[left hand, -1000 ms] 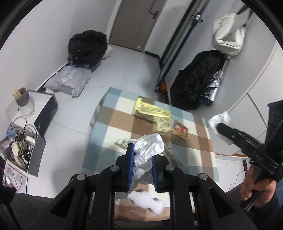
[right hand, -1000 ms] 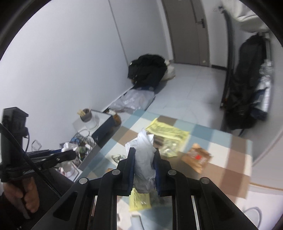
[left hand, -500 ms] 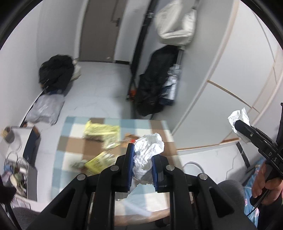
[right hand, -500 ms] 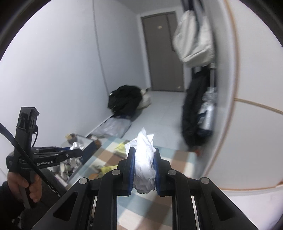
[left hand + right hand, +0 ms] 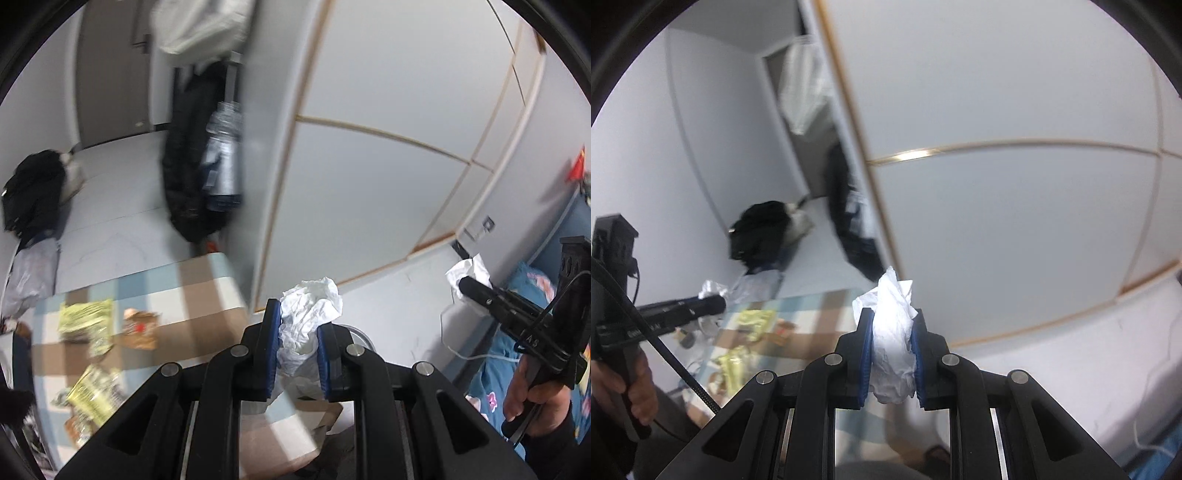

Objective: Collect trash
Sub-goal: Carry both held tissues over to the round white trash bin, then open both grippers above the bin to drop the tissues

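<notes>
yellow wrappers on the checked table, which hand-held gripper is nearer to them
Left. The left hand-held gripper, clamped on a tissue, is beside the table with the yellow wrappers; the right hand-held gripper is farther away, over by the bed.

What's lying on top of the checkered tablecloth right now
On the checkered tablecloth lie yellow wrappers and a brown packet, all blurred. The left gripper, shut on crumpled tissue, covers its near part.
</notes>
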The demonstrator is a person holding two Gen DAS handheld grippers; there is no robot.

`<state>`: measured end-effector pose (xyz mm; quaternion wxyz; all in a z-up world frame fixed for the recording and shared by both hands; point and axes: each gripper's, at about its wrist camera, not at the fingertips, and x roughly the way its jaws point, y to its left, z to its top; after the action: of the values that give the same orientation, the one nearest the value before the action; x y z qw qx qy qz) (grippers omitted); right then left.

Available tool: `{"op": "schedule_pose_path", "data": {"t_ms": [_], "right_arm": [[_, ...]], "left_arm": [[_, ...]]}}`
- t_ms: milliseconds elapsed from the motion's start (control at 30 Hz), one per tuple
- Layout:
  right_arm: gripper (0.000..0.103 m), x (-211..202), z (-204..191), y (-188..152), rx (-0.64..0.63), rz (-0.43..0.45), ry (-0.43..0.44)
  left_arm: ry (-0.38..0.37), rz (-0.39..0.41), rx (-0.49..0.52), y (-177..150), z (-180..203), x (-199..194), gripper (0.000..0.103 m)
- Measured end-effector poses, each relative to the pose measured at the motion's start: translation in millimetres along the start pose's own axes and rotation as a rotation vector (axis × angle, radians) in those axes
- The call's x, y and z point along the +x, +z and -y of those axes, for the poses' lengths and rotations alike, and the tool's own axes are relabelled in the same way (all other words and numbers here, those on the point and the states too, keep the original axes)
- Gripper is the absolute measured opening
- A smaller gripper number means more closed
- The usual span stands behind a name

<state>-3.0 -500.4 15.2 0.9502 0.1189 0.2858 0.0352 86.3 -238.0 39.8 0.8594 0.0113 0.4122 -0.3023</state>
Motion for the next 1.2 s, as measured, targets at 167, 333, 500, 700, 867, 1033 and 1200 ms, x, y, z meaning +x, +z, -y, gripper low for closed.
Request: {"op": "schedule_pose_path", "data": {"t_ms": [167, 333, 500, 700, 867, 1033, 1200], "right_arm": [[0.018, 18.3, 53.9, -23.2, 0.119, -0.052, -0.055], [0.018, 49.1, 97.1, -60.0, 0.238, -0.123, -0.088], [0.018, 86.4, 140.7, -100.3, 0.36, -0.204, -0.099], [0.018, 130.8, 173.3, -144.5, 0.475, -0.304, -0.084], [0.018, 157.2, 191.1, -177.6, 0.564, -0.385, -0.074], [0.02, 184.6, 199.6, -199.8, 0.631, -0.438, -0.07], [0.023, 204.8, 206.0, -210.9, 0.655, -0.475, -0.065]], "left_arm": [[-0.062, -0.086, 0.053, 7.3, 30.8, 54.6, 0.014], [-0.108, -0.217, 0.083, 5.6, 55.3, 113.0, 0.014], [-0.137, -0.314, 0.127, -3.2, 78.4, 167.7, 0.014], [-0.199, -0.48, 0.067, -19.9, 87.6, 231.7, 0.014], [-0.2, -0.585, -0.033, -33.8, 86.8, 279.0, 0.014], [-0.192, -0.679, -0.073, -44.4, 87.2, 304.6, 0.014], [-0.189, -0.752, -0.111, -52.8, 86.4, 320.9, 0.015]]}}
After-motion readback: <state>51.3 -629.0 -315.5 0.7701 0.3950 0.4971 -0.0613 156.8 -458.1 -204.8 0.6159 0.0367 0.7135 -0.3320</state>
